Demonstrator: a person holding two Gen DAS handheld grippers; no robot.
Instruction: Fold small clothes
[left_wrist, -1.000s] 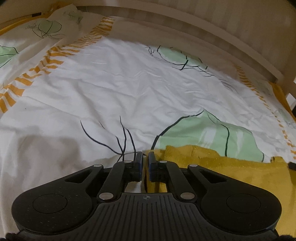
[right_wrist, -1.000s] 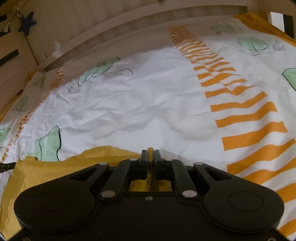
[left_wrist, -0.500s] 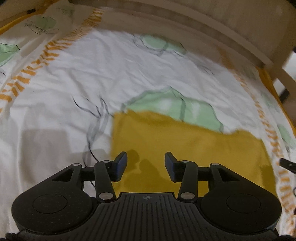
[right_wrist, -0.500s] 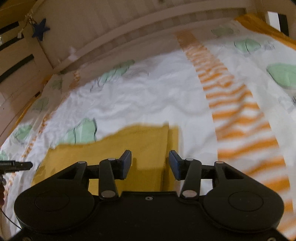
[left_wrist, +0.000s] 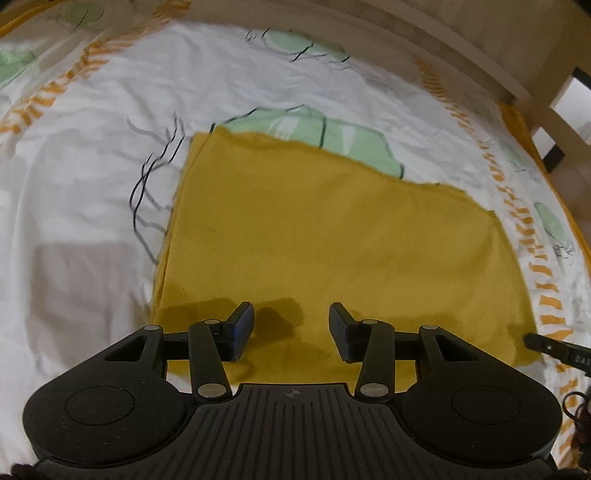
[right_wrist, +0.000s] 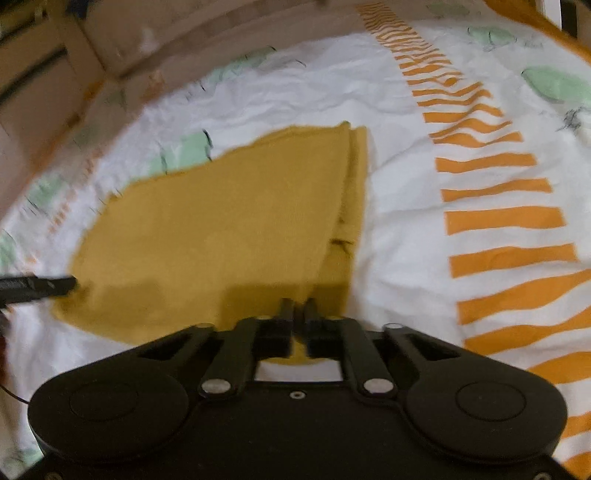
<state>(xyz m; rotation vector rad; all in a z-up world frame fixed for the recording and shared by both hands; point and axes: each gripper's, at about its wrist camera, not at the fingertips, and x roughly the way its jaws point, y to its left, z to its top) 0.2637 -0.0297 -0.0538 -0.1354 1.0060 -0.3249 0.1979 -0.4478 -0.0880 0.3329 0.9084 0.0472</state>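
A mustard-yellow folded garment (left_wrist: 332, 240) lies flat on the bedsheet (left_wrist: 92, 203). My left gripper (left_wrist: 291, 326) is open and empty, hovering over the garment's near left part. In the right wrist view the same garment (right_wrist: 221, 229) lies folded, with layered edges along its right side. My right gripper (right_wrist: 299, 314) has its jaws nearly together over the garment's near right corner; nothing shows between them. The tip of the other gripper shows at the edge of each view: the right one (left_wrist: 554, 349) and the left one (right_wrist: 33, 286).
The white sheet has green leaf prints (left_wrist: 332, 129) and orange striped bands (right_wrist: 498, 218). A wooden bed frame (left_wrist: 461, 48) runs along the far side, with wooden furniture (right_wrist: 37, 85) at the far left.
Both grippers let go of the yellow garment and pulled back and up. It now lies flat and folded. The left stayed open; the right closed again after opening.
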